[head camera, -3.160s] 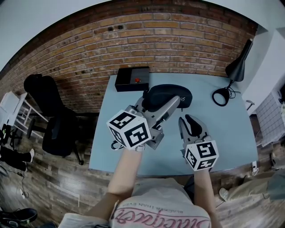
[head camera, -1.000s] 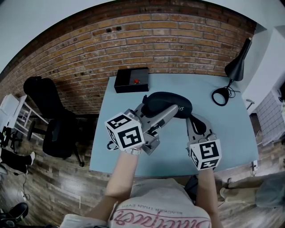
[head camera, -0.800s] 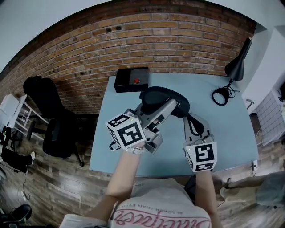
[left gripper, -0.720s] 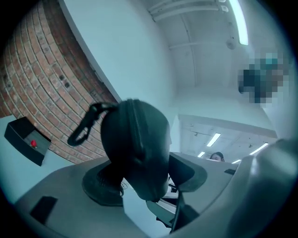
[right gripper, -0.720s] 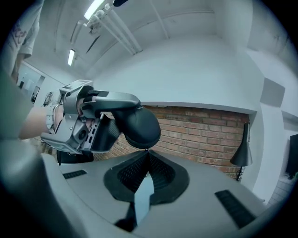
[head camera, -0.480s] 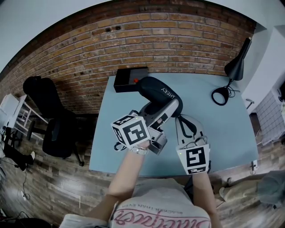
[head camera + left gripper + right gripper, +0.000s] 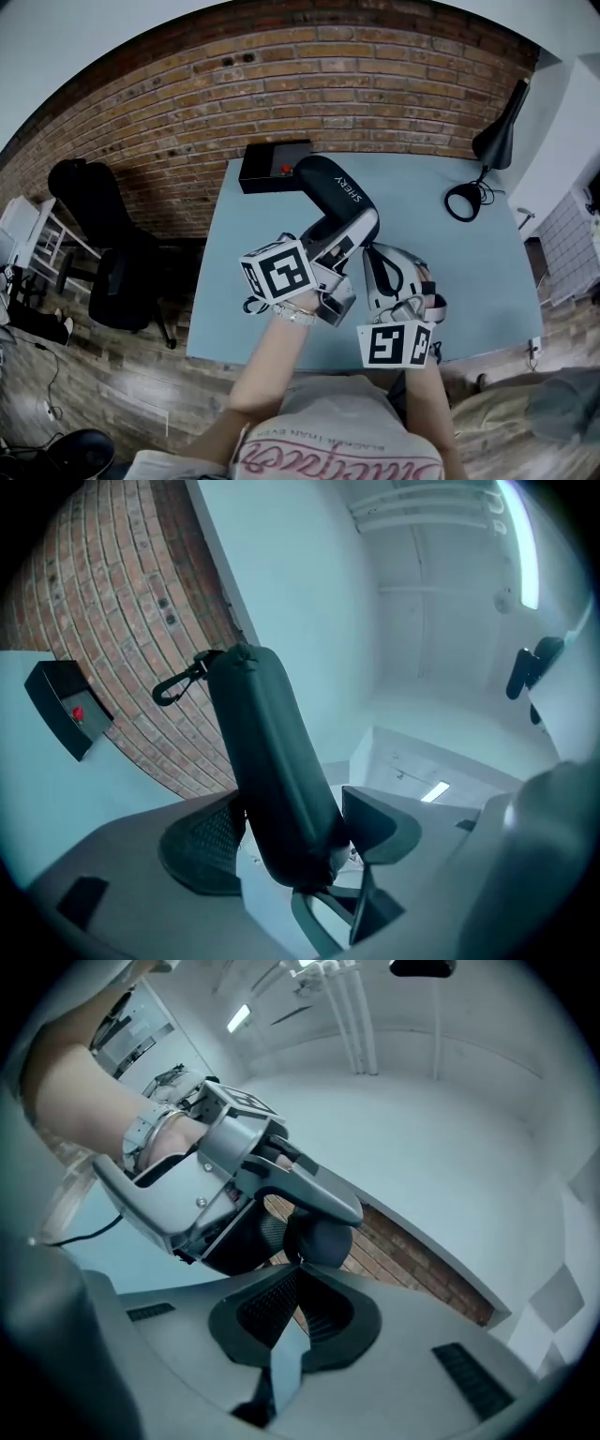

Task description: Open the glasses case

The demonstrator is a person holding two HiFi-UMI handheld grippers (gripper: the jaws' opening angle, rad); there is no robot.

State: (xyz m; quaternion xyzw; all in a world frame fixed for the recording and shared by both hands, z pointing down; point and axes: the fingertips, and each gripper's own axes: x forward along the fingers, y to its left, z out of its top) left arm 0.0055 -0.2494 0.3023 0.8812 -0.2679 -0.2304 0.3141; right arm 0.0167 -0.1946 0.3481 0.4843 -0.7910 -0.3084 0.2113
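The black glasses case (image 7: pixel 333 192) is lifted off the blue table (image 7: pixel 459 262) and slants up and away from me. My left gripper (image 7: pixel 345 234) has the case's near end between its jaws, and the jaws are opening around it. In the left gripper view the case (image 7: pixel 272 771) stands tall between both pads, with a clip (image 7: pixel 178 682) at its top. My right gripper (image 7: pixel 380 258) is shut, its tips against the case's near end (image 7: pixel 316 1237) just under the left gripper. Whether the right gripper (image 7: pixel 298 1269) pinches a zipper tab cannot be told.
A black box with a red button (image 7: pixel 277 166) sits at the table's far left corner. A black desk lamp (image 7: pixel 497 141) and its coiled cable (image 7: pixel 464 202) are at the far right. An office chair (image 7: pixel 103 244) stands left of the table, before a brick wall.
The case has swung up from lying flat on the table to slanting upright in the left gripper. The right gripper has rolled and moved left to the case's near end.
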